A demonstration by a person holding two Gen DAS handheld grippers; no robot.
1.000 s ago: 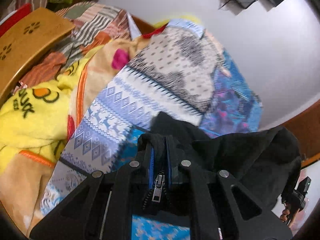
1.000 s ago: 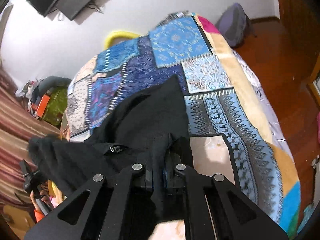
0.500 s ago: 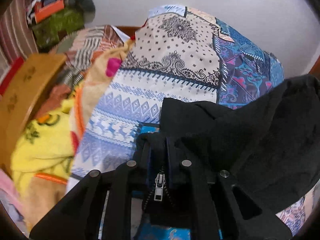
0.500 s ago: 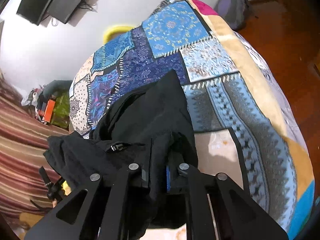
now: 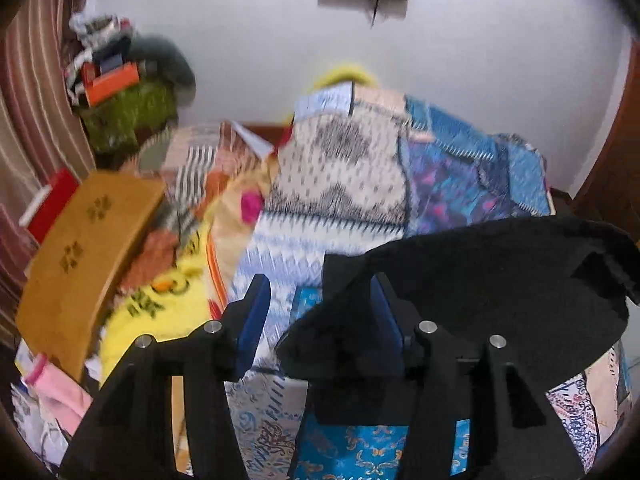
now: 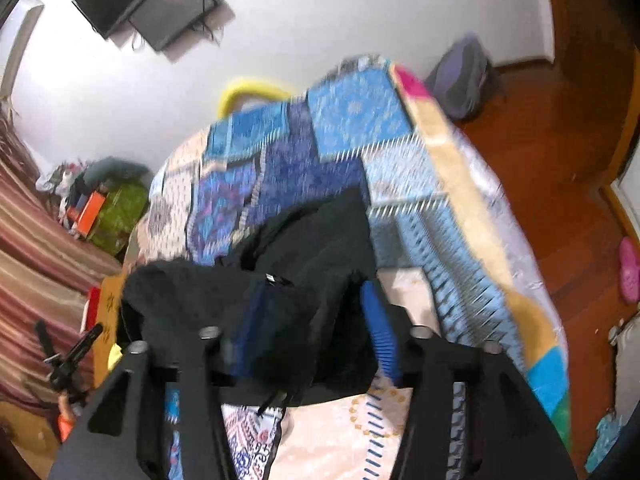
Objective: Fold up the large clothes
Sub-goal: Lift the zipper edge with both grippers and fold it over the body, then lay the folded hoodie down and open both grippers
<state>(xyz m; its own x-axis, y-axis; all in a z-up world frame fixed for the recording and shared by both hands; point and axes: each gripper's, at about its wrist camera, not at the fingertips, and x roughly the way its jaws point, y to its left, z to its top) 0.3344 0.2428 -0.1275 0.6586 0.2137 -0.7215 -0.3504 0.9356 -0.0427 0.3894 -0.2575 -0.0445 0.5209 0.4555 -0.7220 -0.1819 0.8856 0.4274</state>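
Observation:
A black zip-up garment [image 5: 472, 292] lies bunched on the patchwork bedspread [image 5: 340, 176]. My left gripper [image 5: 320, 312] is open, its blue pads apart, and a fold of the black cloth drapes over its right finger [image 5: 384, 320]. In the right wrist view the same garment [image 6: 312, 264] lies heaped between and ahead of the fingers. My right gripper [image 6: 316, 320] is open, blue pads spread, with the cloth loose between them. Both views are motion-blurred.
A wooden headboard [image 5: 84, 248] and a yellow blanket [image 5: 168, 300] lie at the left of the bed. A wall-mounted TV [image 6: 156, 4] hangs above. The bed's right edge drops to a wooden floor [image 6: 560, 168] with a grey backpack [image 6: 464, 76].
Both grippers were shut on the black garment and have opened and let it go. The garment has dropped onto the bedspread, and both cameras have tilted upward.

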